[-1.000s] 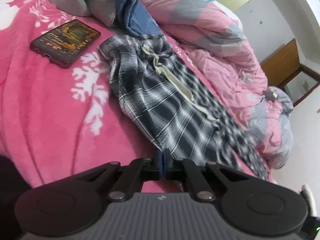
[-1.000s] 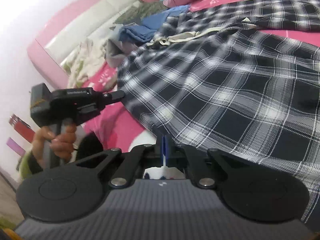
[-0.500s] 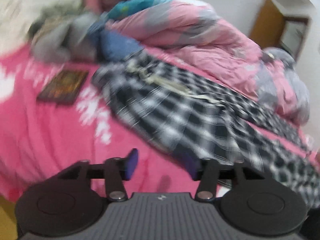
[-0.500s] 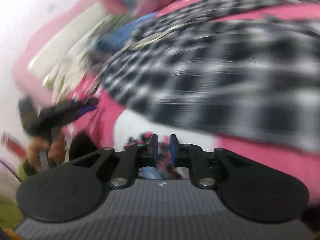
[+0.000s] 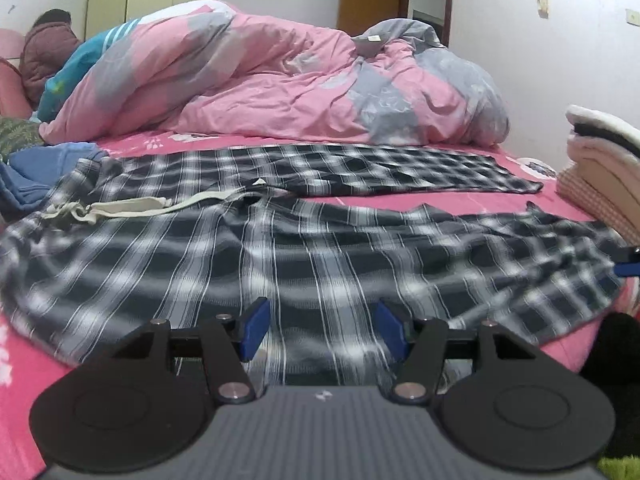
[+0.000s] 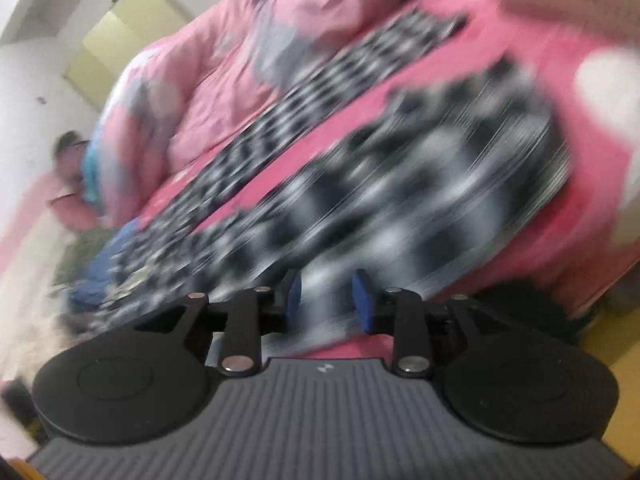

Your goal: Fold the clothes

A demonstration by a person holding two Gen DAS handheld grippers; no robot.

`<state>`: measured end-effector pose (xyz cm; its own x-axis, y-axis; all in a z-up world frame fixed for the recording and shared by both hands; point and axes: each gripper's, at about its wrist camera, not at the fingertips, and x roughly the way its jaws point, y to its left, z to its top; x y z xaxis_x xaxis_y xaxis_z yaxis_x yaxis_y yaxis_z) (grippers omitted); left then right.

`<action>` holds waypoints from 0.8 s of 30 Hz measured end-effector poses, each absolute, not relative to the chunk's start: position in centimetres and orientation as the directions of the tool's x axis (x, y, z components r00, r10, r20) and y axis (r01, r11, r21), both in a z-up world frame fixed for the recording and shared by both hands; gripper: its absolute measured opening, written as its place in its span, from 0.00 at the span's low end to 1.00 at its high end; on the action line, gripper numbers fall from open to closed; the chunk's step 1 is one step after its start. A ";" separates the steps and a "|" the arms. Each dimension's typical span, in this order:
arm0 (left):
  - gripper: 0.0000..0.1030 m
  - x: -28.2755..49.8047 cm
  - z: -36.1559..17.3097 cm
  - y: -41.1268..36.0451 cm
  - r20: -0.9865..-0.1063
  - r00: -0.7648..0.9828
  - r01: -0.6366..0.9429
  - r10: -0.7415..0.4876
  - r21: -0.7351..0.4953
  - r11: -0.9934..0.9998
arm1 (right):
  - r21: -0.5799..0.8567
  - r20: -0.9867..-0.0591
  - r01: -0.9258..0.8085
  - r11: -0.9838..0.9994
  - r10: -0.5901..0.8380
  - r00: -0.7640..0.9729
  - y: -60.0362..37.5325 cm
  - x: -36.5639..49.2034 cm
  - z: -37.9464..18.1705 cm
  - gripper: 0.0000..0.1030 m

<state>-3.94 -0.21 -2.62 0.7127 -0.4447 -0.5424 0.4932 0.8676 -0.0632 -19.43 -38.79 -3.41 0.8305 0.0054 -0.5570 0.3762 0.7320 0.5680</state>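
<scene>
Black-and-white plaid trousers (image 5: 320, 248) lie spread flat on the pink bed sheet (image 5: 400, 204), waist at the left with a cream drawstring (image 5: 132, 206), both legs stretching right. My left gripper (image 5: 325, 330) hovers at the near edge of the cloth. Its jaws are opening and the blue pads (image 5: 256, 326) press on nothing. The right gripper's blue tip (image 5: 630, 260) shows at the far right by the leg end. The right wrist view is motion-blurred: the right gripper (image 6: 328, 299) has jaws opening over the trousers (image 6: 400, 184), with no cloth pinched.
A pink-and-grey duvet (image 5: 260, 80) is heaped along the far side of the bed. A blue garment (image 5: 32, 176) lies at the left. Folded clothes are stacked (image 5: 600, 176) at the right. A person in a dark red jacket (image 5: 46, 52) sits at the back left.
Both grippers were shut on the trousers' near edge; they have let go and opened. Both views have swung and rolled, and the phone has left the left wrist view.
</scene>
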 end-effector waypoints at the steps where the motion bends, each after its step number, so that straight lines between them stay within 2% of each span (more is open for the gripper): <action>1: 0.58 -3.6 -2.7 -0.4 -0.547 0.713 0.486 -0.439 -0.065 0.871 | 0.541 -0.559 0.392 0.744 -0.030 0.829 -39.5 -19.3 -3.1 0.28; 4: 0.58 -2.6 -3.2 -0.9 -0.573 0.715 0.459 -0.401 -0.049 0.887 | 0.457 -0.549 0.435 0.776 -0.138 0.824 -43.0 -18.2 -1.9 0.32; 7: 0.58 -1.6 -3.7 -1.0 -0.592 0.720 0.430 -0.363 -0.030 0.902 | 0.321 -0.528 0.489 0.811 -0.276 0.803 -46.4 -15.9 -0.9 0.57; 10: 0.58 -0.9 -4.3 -0.9 -0.613 0.714 0.406 -0.337 -0.030 0.914 | 0.168 -0.558 0.588 0.791 -0.416 0.718 -50.2 -13.6 -1.4 0.61; 13: 0.58 -0.3 -4.9 -0.7 -0.631 0.706 0.389 -0.322 -0.035 0.921 | 0.215 -0.641 0.601 0.770 -0.353 0.682 -54.1 -12.1 -3.6 0.63; 14: 0.58 -0.1 -5.0 -0.7 -0.634 0.704 0.385 -0.319 -0.036 0.922 | 0.251 -0.671 0.596 0.763 -0.306 0.675 -54.9 -11.5 -4.6 0.59; 15: 0.58 0.0 -5.0 -0.8 -0.636 0.704 0.381 -0.315 -0.035 0.924 | 0.283 -0.685 0.579 0.765 -0.261 0.680 -55.3 -11.2 -5.4 0.50; 16: 0.58 0.2 -5.0 -0.9 -0.639 0.704 0.378 -0.311 -0.035 0.925 | 0.313 -0.696 0.563 0.765 -0.218 0.684 -55.6 -10.9 -6.1 0.18; 17: 0.58 0.3 -5.0 -1.1 -0.641 0.703 0.377 -0.308 -0.030 0.926 | 0.323 -0.691 0.562 0.761 -0.217 0.690 -55.6 -10.9 -6.3 0.07; 18: 0.58 0.4 -5.0 -1.2 -0.643 0.703 0.376 -0.304 -0.026 0.926 | 0.332 -0.683 0.562 0.757 -0.218 0.697 -55.6 -11.0 -6.4 0.07; 21: 0.58 0.6 -4.9 -1.5 -0.650 0.702 0.373 -0.292 -0.013 0.928 | 0.336 -0.569 0.596 0.729 -0.347 0.745 -54.8 -13.7 -4.0 0.06; 24: 0.58 0.6 -4.9 -1.7 -0.654 0.701 0.374 -0.283 0.000 0.927 | 0.448 -0.438 0.626 0.639 -0.453 0.776 -55.6 -19.0 -2.7 0.06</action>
